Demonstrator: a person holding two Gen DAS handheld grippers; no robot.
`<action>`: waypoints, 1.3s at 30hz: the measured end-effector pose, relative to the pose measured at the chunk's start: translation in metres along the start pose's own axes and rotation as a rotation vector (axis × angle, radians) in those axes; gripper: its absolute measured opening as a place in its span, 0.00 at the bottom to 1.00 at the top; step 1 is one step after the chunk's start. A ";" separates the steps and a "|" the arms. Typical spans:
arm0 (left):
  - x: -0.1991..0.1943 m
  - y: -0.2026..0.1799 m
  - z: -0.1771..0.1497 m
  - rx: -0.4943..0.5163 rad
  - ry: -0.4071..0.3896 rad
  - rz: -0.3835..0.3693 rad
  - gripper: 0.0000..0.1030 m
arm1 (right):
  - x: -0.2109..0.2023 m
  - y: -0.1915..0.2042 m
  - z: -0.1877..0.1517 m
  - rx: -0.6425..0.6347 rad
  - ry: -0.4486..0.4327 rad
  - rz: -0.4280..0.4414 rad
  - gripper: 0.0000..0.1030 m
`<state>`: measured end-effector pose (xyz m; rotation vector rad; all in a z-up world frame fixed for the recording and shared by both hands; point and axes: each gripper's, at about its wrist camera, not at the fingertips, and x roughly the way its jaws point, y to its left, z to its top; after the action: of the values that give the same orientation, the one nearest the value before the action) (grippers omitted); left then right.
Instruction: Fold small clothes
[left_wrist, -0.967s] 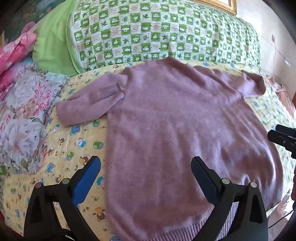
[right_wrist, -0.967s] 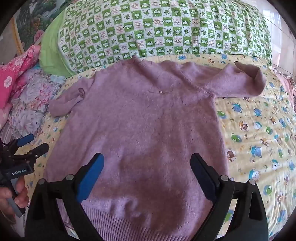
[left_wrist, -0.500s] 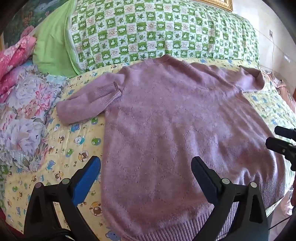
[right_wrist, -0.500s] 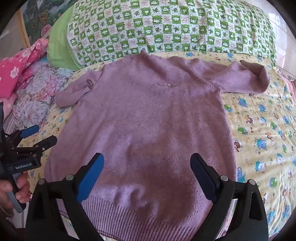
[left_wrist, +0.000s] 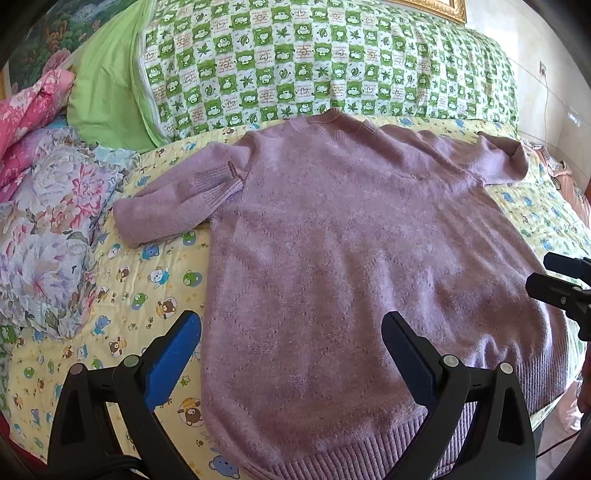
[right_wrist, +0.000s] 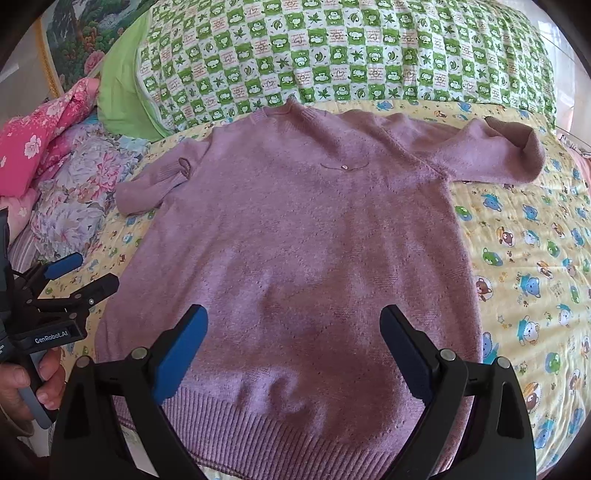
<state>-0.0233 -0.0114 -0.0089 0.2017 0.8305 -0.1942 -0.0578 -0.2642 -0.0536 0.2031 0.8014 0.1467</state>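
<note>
While the purple sweater (left_wrist: 332, 258) lies flat on the bed (right_wrist: 535, 258), left gripper (left_wrist: 291, 354) and right gripper (right_wrist: 293, 350) hover near its hem, jaws wide apart, empty.

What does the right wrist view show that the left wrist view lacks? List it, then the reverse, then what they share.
Only the right wrist view shows the person's hand holding the left gripper, whose body reads GenRobot.AI, and the small clasp on the sweater's chest seen clearly.

Only the left wrist view shows the gold picture frame, a wall outlet and the right gripper entering from the right edge.

Both show the purple sweater spread flat on the yellow cartoon sheet, the green checked quilt, the floral bedding, and an open gripper over the hem.
</note>
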 end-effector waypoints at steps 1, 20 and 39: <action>-0.001 0.000 0.000 0.000 0.001 0.003 0.96 | 0.000 0.000 0.000 0.003 0.002 0.002 0.92; 0.005 0.001 0.002 -0.008 0.014 0.007 0.96 | 0.003 0.002 0.001 0.012 0.001 0.005 0.92; 0.014 0.000 0.005 -0.018 0.024 -0.002 0.96 | 0.007 0.003 0.006 0.025 0.009 0.015 0.92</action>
<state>-0.0106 -0.0135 -0.0157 0.1867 0.8564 -0.1864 -0.0487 -0.2606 -0.0532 0.2325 0.8109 0.1520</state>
